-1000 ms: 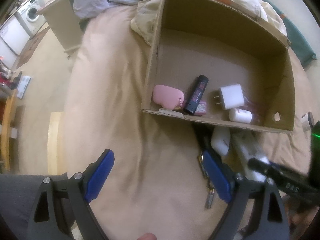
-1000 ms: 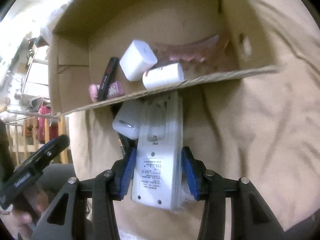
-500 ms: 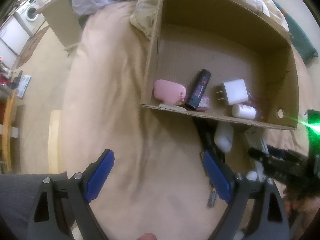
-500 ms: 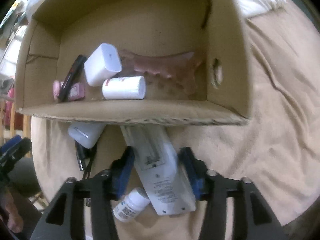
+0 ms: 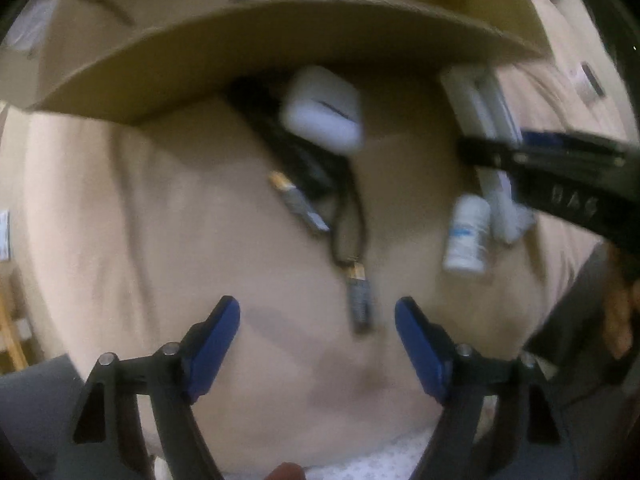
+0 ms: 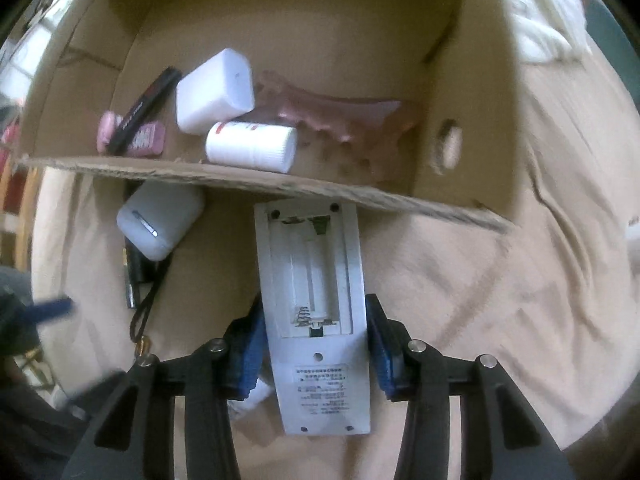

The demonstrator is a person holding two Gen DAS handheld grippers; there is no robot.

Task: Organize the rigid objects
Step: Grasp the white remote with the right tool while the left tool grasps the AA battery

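Observation:
My right gripper (image 6: 314, 308) is closing on a white remote (image 6: 316, 280), and its blue pads touch both long sides. The remote lies back up on the beige bed with its battery bay uncovered and bare, its far end under the cardboard box (image 6: 280, 184) wall. My left gripper (image 5: 316, 312) hangs low over the bed, jaws closing but still wide apart. A battery (image 5: 358, 300) lies just ahead between its fingers, untouched. A second battery (image 5: 298, 200) lies farther off beside a black corded item (image 5: 304, 152).
A white earbud case (image 5: 320, 108) and a small white bottle (image 5: 466, 236) lie on the bed outside the box. Inside are a white charger (image 6: 216, 92), a white bottle (image 6: 252, 146), a pink hair clip (image 6: 340, 116) and a black tube (image 6: 144, 108).
My left gripper dropped close to the bed near the batteries and its jaws narrowed. My right gripper loosened, the remote swung askew, then the pads closed with it straight again.

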